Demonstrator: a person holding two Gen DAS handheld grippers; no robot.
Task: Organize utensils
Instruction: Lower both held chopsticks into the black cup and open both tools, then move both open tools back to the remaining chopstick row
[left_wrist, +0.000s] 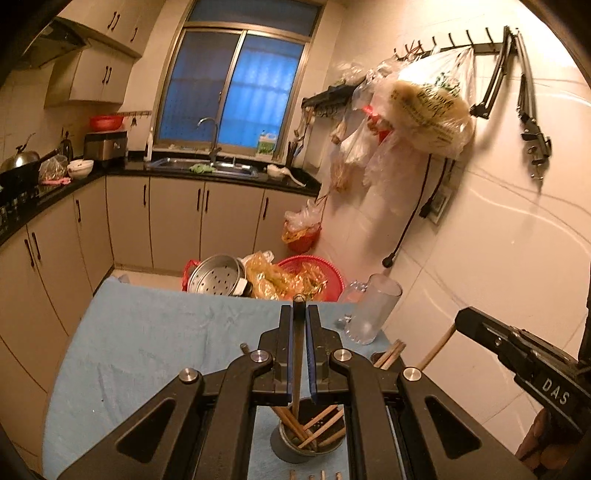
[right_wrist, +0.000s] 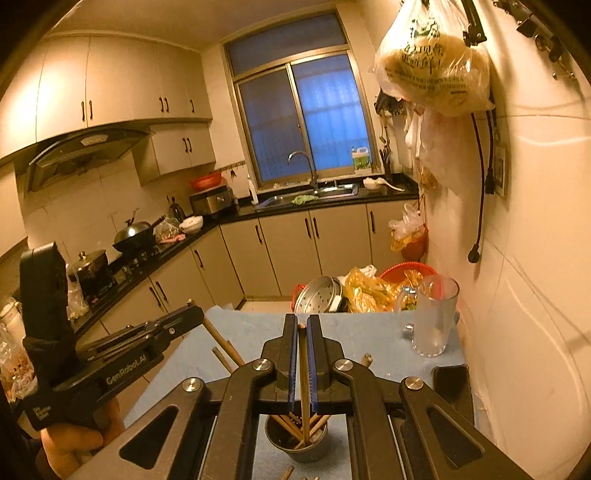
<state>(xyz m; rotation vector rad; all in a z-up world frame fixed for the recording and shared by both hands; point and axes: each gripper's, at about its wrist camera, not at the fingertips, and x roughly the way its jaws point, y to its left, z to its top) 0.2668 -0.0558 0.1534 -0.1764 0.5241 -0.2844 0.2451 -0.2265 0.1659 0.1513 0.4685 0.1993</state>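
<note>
Left gripper (left_wrist: 299, 306) and right gripper (right_wrist: 303, 325) both point forward, jaws clamped narrow, each pinching a chopstick.

Dim, warm-lit kitchen: beige cabinets (right_wrist: 288, 236), black countertop (right_wrist: 317, 201), blue-lit window (right_wrist: 301, 114), probably tiled white wall (left_wrist: 498, 206).

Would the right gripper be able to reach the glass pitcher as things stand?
Probably not yet: the right gripper is shut on a chopstick over the cup. The glass pitcher stands unobstructed.
</note>
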